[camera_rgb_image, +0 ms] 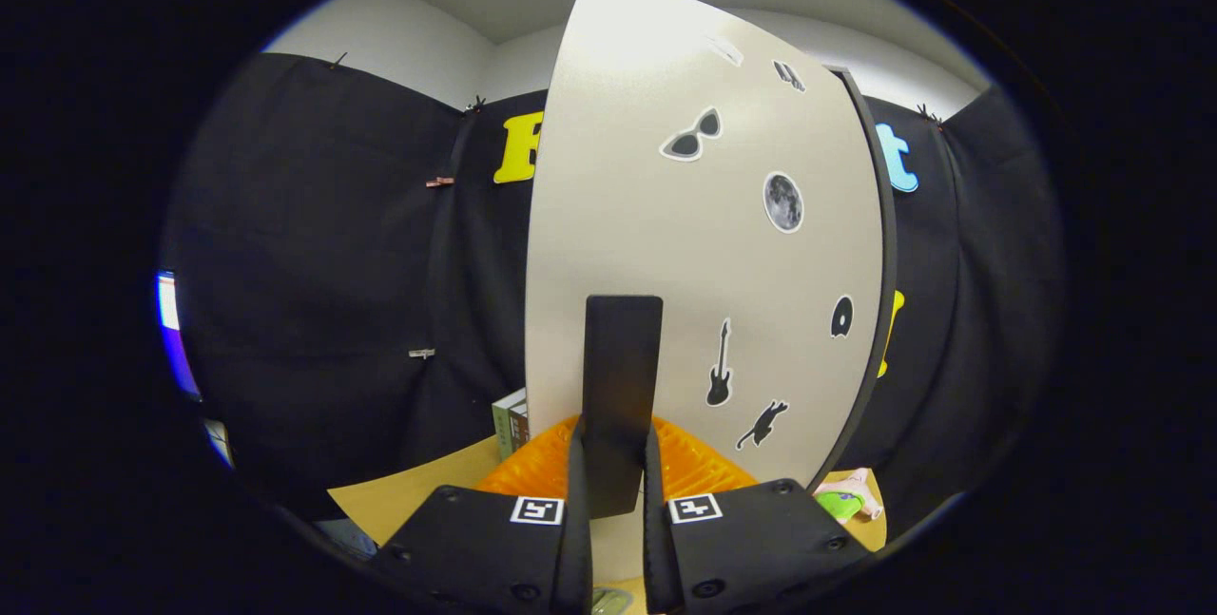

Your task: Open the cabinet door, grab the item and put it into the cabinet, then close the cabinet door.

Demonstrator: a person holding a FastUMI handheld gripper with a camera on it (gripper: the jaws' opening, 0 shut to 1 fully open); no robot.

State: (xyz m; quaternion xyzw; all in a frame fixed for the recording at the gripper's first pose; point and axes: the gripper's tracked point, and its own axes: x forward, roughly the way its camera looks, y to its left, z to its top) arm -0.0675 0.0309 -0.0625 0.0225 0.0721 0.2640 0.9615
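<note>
Gripper view: the tongs (616,463) are pinching the one dark handle (622,377) of the cabinet door (666,244), one finger pressed against each side of it. The handle is a flat upright bar that rises from between the fingers and stands out from the pale door panel.

The door takes up the middle of the scene, just ahead of the fingers, its dark edge (879,244) curving down the right side. Seven stickers can be counted on the panel: a pair of sunglasses (692,136), a moon (783,202), a guitar (720,364), a cat (763,425), a small dark round one (841,317) near the edge, and two small ones (756,62) near the top, too small to make out.

Below the door, on either side of the handle, one ribbed orange thing (532,472) lies on the tan counter (409,496). Left of the door's lower corner stands one small box (511,425), partly hidden by the panel. To the right of the fingers, past the door's edge, one pink and green item (844,497) lies on the counter, well clear of the tongs.

Two square marker tags (537,509) sit on the tongs' body, one on each half.
</note>
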